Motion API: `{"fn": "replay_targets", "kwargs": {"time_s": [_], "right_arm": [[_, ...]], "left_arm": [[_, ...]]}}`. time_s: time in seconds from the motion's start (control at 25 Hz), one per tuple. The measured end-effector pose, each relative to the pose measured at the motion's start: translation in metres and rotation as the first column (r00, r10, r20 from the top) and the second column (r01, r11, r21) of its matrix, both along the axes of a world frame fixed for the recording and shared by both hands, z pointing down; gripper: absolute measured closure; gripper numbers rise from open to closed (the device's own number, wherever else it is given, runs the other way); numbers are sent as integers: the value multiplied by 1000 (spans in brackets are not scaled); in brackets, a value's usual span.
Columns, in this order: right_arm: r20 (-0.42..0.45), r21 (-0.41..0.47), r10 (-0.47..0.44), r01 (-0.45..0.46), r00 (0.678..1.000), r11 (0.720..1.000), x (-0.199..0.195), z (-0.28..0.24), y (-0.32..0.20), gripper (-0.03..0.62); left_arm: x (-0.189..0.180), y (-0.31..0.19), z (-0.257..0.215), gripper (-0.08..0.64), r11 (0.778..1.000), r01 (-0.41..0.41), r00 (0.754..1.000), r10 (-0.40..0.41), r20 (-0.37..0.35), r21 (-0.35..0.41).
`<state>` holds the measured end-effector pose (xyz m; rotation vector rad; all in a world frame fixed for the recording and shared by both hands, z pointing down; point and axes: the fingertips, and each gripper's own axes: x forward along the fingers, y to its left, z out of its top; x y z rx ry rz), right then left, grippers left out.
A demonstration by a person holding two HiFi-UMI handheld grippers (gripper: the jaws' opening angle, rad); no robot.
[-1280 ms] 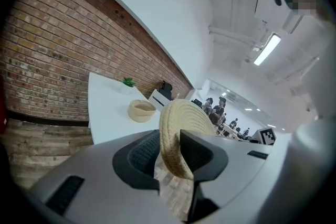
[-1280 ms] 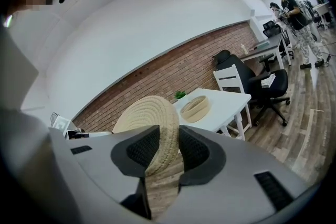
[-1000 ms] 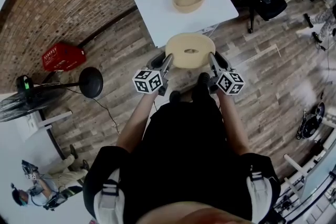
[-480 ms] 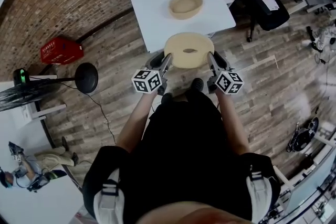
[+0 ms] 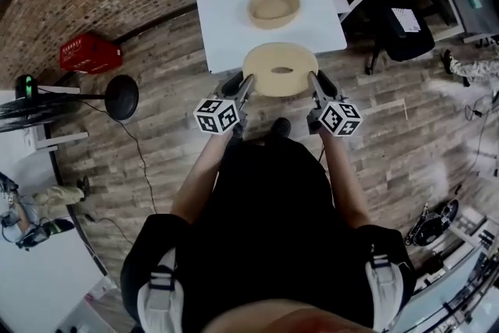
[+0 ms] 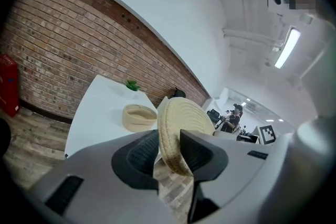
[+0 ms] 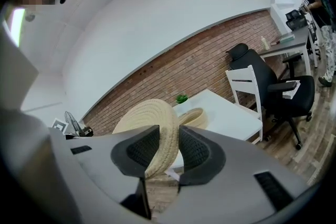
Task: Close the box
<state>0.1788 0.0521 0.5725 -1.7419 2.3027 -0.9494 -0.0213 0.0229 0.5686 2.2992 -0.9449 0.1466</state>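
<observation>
In the head view both forearms reach forward side by side, toward the upper centre of the frame. The left gripper (image 5: 246,83) pinches the left edge of the round woven lid (image 5: 280,69), and the right gripper (image 5: 313,82) pinches its right edge. The lid lies flat between them over the floor, just short of the white table (image 5: 226,4). The open box (image 5: 274,8) sits on that table at upper centre, apart from the lid. The hands are hard to make out behind the marker cubes. In the right gripper view the lid's rim covers part of the box.
</observation>
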Motion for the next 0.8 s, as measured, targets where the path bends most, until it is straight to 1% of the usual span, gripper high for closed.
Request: {"fn": "replay_targets", "kwargs": {"time_s": [0.28, 0.48, 0.8], "right_arm": [[-2, 18, -67, 67, 998, 998, 8, -4, -11, 482], [-2, 35, -79, 79, 997, 996, 14, -9, -19, 482], [-17, 38, -93, 94, 996, 995, 21, -11, -30, 482]], "left_arm": [[7, -1, -3, 433, 998, 65, 998, -65, 6, 6], [12, -5, -7, 433, 997, 83, 997, -83, 9, 12], [19, -16, -10, 433, 996, 92, 996, -92, 9, 18]]}}
